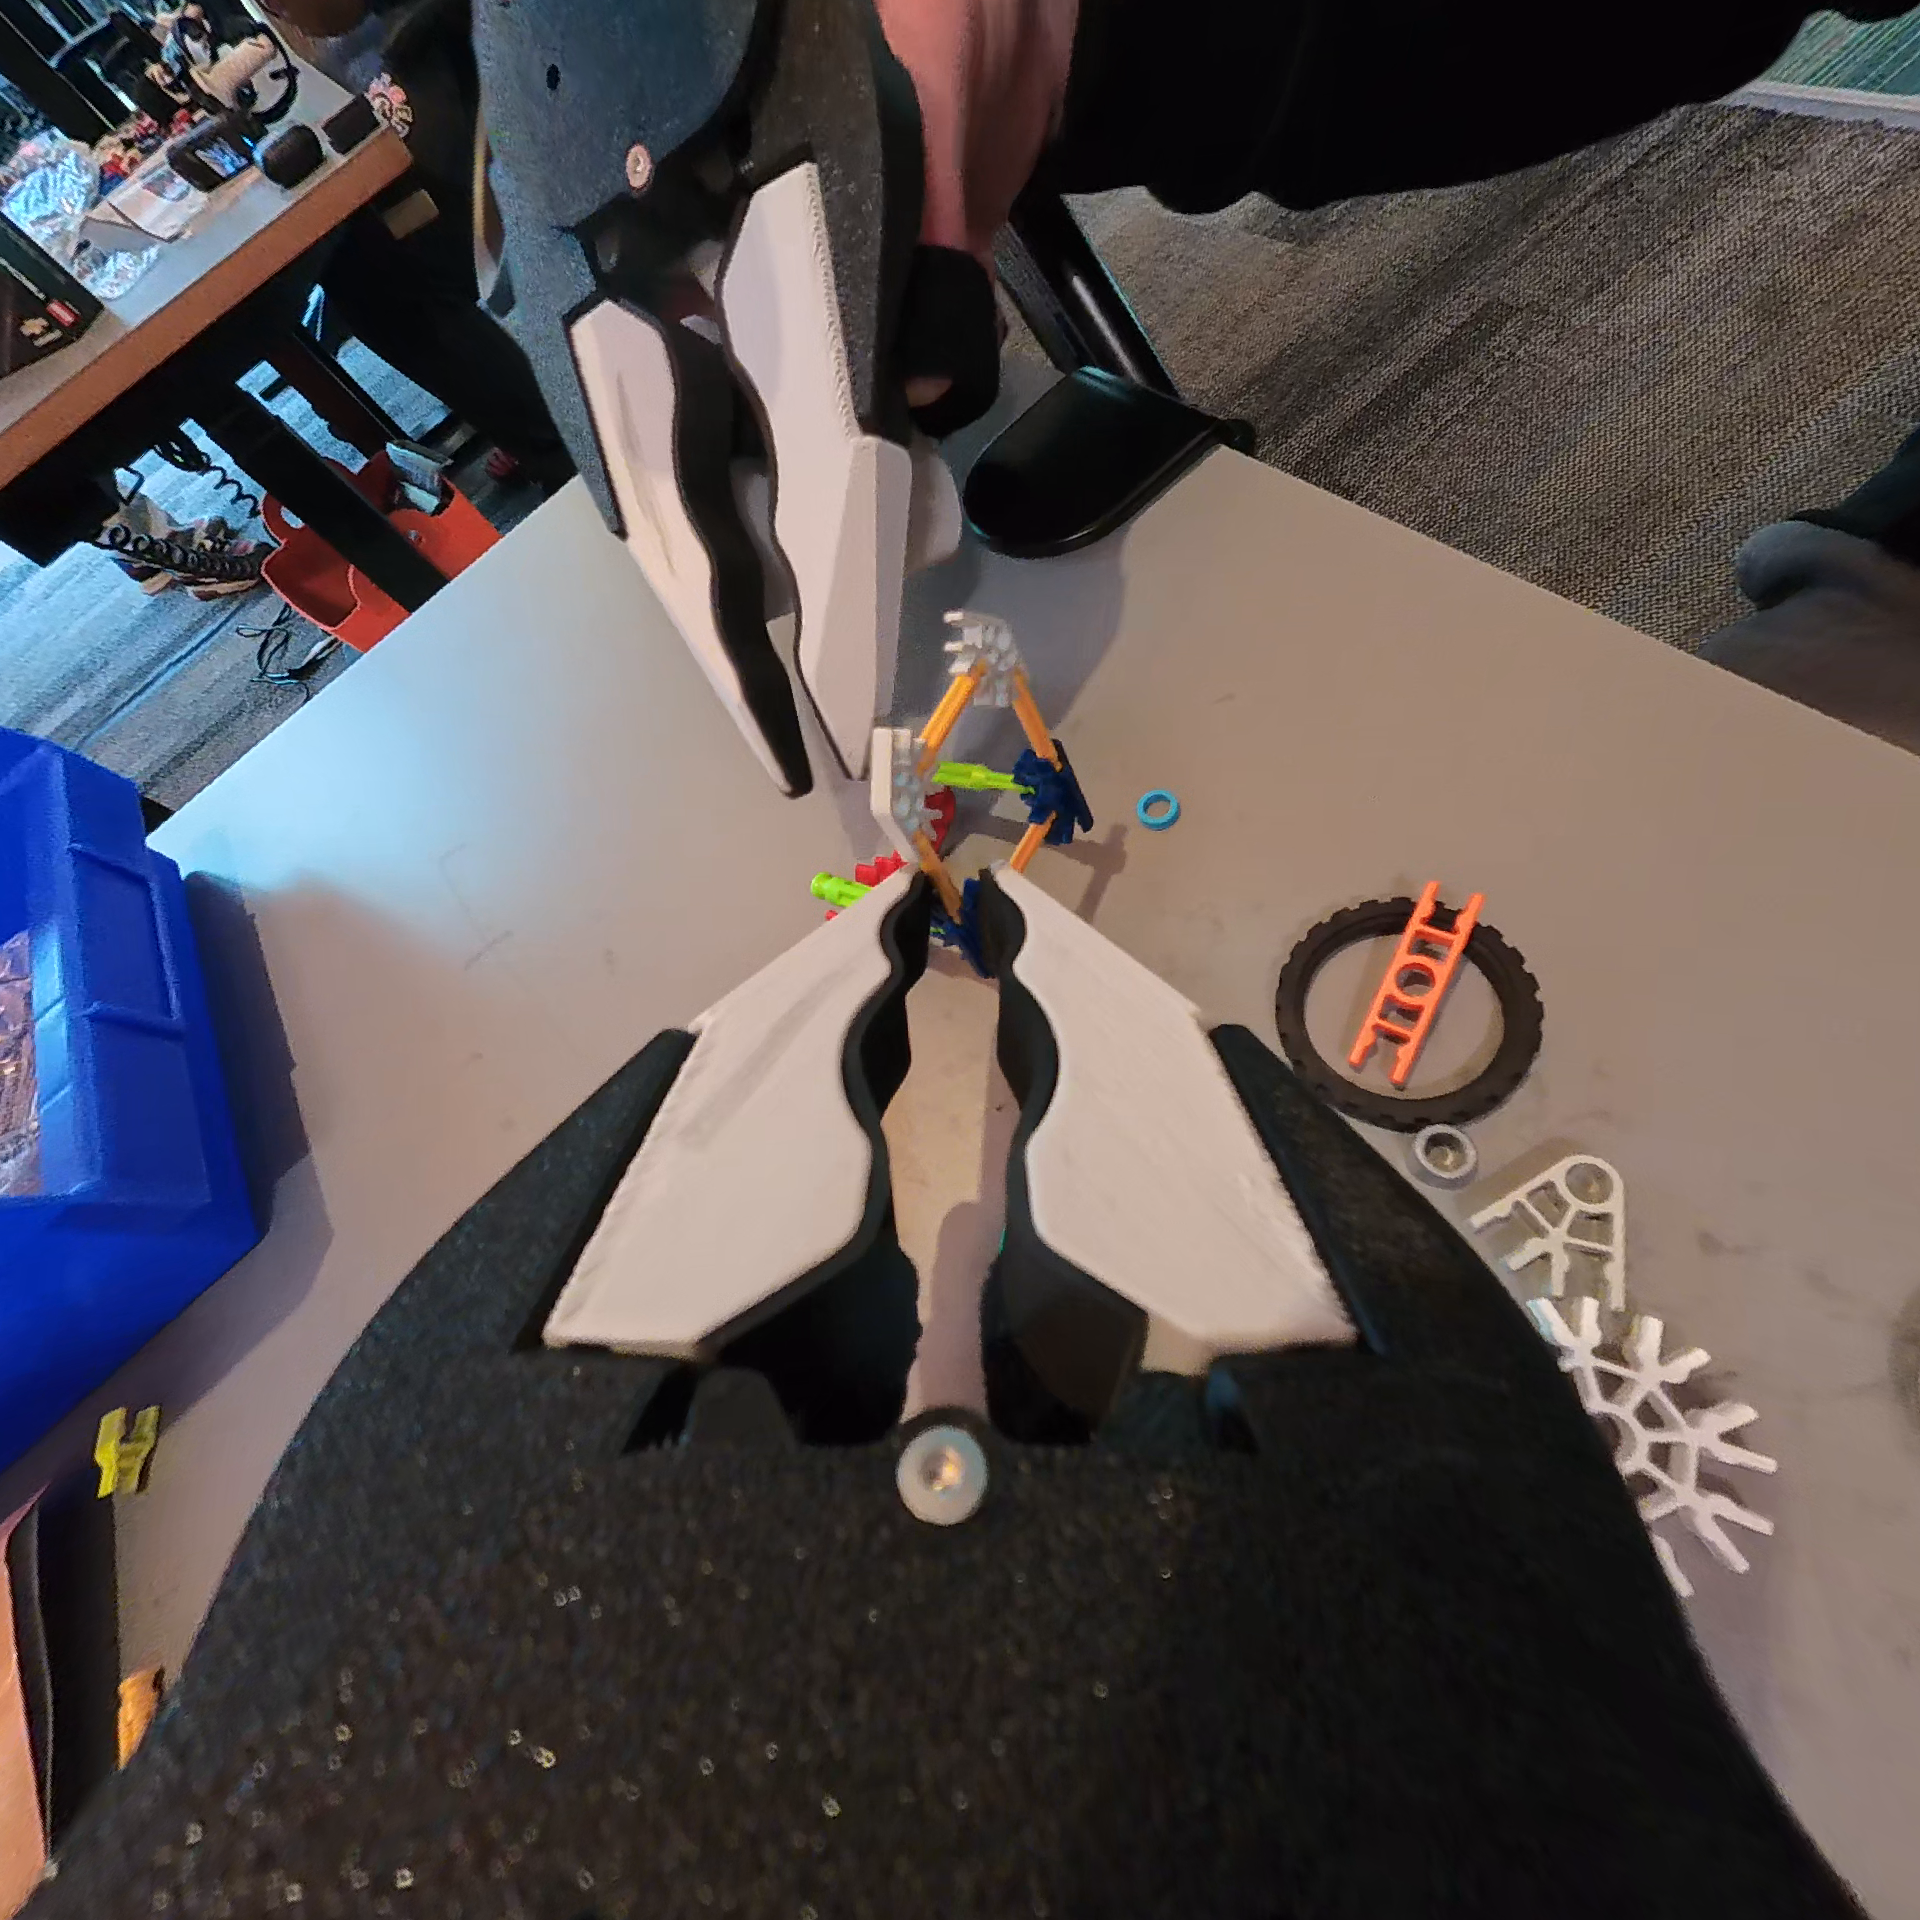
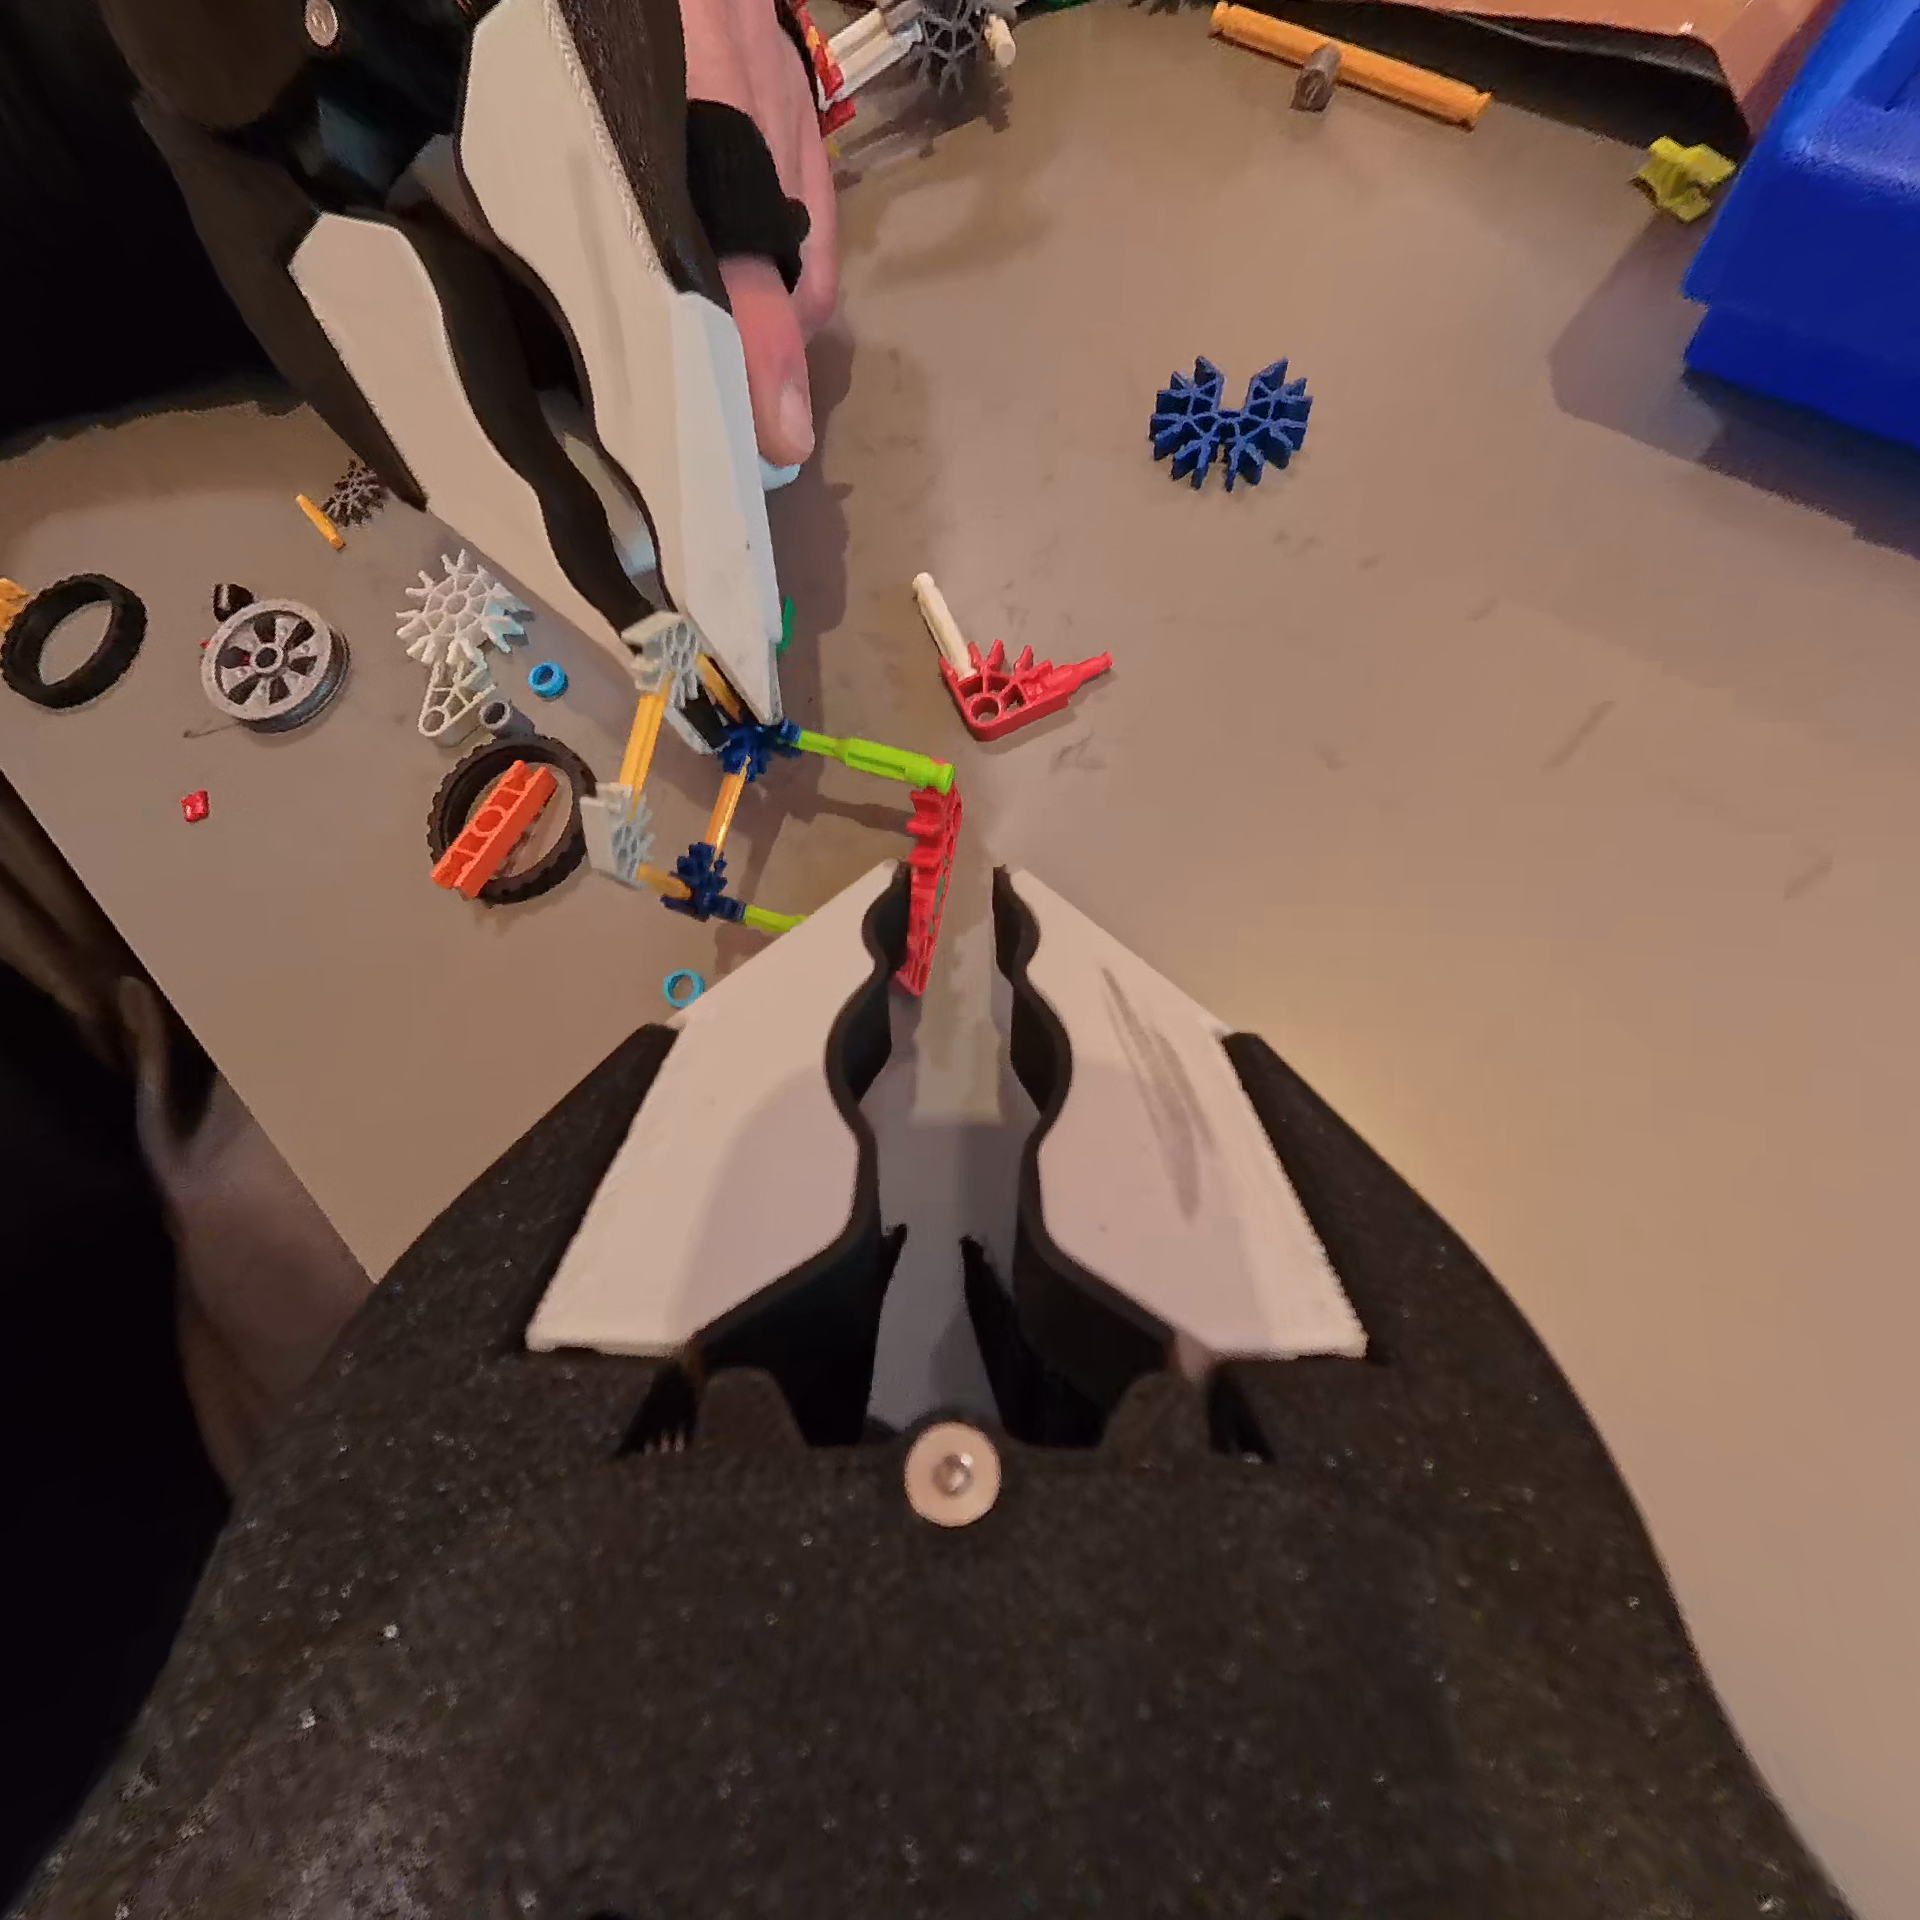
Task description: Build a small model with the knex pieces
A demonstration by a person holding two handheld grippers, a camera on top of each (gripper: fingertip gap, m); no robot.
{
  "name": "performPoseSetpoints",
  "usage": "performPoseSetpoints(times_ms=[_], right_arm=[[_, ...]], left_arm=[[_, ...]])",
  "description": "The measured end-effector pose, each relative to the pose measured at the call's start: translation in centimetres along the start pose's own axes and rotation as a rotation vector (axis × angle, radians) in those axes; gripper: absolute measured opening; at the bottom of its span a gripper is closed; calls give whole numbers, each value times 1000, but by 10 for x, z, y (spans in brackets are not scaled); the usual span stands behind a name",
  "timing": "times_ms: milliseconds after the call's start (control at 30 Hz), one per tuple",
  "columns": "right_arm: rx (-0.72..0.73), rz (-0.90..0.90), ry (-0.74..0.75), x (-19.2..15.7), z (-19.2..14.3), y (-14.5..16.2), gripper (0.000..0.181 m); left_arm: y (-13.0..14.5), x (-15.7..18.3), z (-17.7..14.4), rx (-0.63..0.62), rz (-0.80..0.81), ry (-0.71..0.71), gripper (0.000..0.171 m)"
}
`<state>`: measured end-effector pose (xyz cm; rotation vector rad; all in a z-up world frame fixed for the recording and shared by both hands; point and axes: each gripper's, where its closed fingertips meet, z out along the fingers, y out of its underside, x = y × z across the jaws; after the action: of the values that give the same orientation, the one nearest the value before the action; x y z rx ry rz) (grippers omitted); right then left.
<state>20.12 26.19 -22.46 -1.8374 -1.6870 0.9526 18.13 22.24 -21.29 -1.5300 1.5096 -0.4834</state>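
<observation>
Rod-and-connector toy frame (image 1: 971, 790) sits mid-desk (image 1: 520, 727), between your two grippers: yellow rods, blue and grey snowflake connectors, green rods, red connector.

Your left gripper (image 1: 956, 883) has its tips narrowly parted around a blue connector (image 1: 961, 920) at the frame's near end; the right wrist view shows those tips at a blue connector (image 2: 753, 746) with a yellow rod beside them. You look clamped on it, contact partly hidden.

Your right gripper (image 2: 945, 878) is slightly open, with the red connector (image 2: 928, 888) standing edge-on in the gap, against the left finger (image 2: 831, 935); the other finger is clear of it. Can't tell if there is any real squeeze. In the left wrist view your right gripper (image 1: 826, 774) comes down with tips nearly together, just beside a grey connector (image 1: 902, 790).

Around you on the desk:
- black tyre (image 1: 1408, 1013) with an orange ladder piece (image 1: 1413, 982) lying across it
- light blue ring (image 1: 1155, 809) near the frame
- small grey spacer (image 1: 1444, 1153), white bracket (image 1: 1558, 1226), white snowflake connector (image 1: 1662, 1434)
- blue double connector (image 2: 1231, 421), loose, well apart
- red corner connector with a white rod (image 2: 1013, 675)
- grey spoked wheel (image 2: 272, 660), second tyre (image 2: 71, 639)
- blue bin (image 1: 94, 1091) at the desk edge, yellow clip (image 1: 127, 1449) near it
</observation>
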Motion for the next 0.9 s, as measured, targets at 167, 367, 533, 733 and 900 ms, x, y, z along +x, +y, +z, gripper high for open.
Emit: performPoseSetpoints(times_ms=[167, 367, 533, 733, 900], right_arm=[[-3, -10, -4, 4, 10, -8, 15], [-21, -8, -33, 1, 20, -6, 18], [-60, -45, -18, -1, 25, -1, 21], [-100, -75, 25, 2, 32, 5, 10], [-89, -61, 33, 2, 32, 5, 10]], left_arm=[[1, 1, 1, -5, -4, 1, 6], [2, 0, 1, -12, -5, -7, 6], [2, 0, 2, -14, -3, -9, 6], [2, 0, 3, -16, -6, -8, 6], [3, 0, 4, -20, -12, -10, 6]])
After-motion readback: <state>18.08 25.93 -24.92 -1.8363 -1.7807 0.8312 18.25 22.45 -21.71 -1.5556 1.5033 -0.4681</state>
